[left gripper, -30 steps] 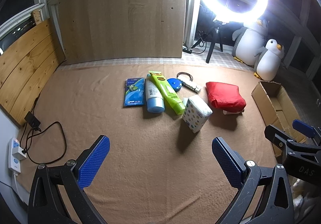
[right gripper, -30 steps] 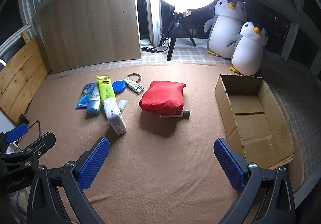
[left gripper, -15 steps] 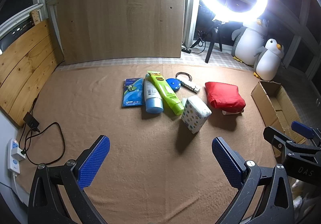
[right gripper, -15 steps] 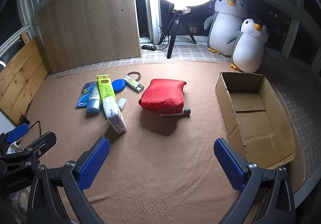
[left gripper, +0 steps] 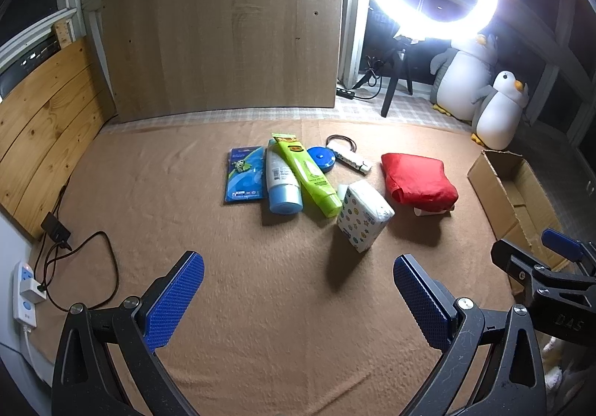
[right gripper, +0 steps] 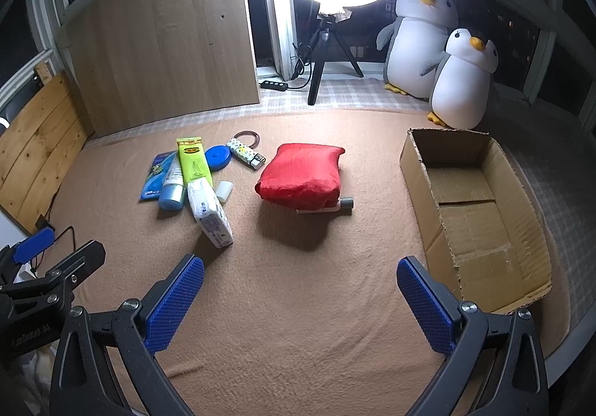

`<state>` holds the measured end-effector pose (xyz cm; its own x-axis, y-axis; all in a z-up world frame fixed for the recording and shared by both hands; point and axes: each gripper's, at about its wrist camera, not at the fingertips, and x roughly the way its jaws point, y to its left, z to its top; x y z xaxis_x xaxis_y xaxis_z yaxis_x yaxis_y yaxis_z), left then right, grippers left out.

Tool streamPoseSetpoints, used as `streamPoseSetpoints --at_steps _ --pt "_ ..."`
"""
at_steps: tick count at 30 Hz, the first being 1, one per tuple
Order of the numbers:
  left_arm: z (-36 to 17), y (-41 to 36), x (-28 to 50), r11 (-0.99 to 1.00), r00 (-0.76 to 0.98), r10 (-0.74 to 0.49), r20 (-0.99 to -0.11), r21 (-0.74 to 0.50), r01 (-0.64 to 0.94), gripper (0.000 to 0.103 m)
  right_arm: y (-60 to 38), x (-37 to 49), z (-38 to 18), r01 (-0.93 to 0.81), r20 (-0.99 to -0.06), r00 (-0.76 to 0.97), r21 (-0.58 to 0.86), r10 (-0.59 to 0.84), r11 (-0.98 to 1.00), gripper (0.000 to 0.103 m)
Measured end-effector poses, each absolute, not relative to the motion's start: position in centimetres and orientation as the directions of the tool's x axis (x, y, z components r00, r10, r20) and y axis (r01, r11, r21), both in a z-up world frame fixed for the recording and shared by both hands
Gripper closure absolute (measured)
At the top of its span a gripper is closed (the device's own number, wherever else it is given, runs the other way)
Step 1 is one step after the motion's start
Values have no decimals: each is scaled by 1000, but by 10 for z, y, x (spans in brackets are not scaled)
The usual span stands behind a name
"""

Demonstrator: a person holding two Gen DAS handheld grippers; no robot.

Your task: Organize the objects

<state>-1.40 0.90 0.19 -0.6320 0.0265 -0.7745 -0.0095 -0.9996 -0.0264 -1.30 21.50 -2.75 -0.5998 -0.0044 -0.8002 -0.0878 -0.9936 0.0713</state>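
A cluster of small items lies mid-carpet: a blue packet (left gripper: 244,174), a blue-capped tube (left gripper: 281,179), a green tube (left gripper: 307,172), a blue round case (left gripper: 320,158), a patterned lighter (left gripper: 352,159) and a patterned tissue pack (left gripper: 364,215) tipped on its edge. To their right sits a red folded bag (right gripper: 303,174) on a white object. An open cardboard box (right gripper: 480,218) stands at the right. My left gripper (left gripper: 298,300) and right gripper (right gripper: 300,300) hover open over bare carpet, well short of the items, holding nothing.
A ring light on a tripod (right gripper: 324,54) and two plush penguins (right gripper: 443,54) stand behind the carpet. A wooden board (left gripper: 223,40) leans at the back. A power strip with cables (left gripper: 28,289) lies at the left edge.
Both grippers have crept slightly forward; the items sit a little lower and nearer in view. Nothing on the carpet has moved.
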Motion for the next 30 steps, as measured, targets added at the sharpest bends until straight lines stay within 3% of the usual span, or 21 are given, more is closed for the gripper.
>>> streamPoseSetpoints --at_steps 30 --pt "-20 50 -95 -995 -612 55 -789 5 -97 1 244 -14 -44 -137 -829 -559 96 -3 -986 0"
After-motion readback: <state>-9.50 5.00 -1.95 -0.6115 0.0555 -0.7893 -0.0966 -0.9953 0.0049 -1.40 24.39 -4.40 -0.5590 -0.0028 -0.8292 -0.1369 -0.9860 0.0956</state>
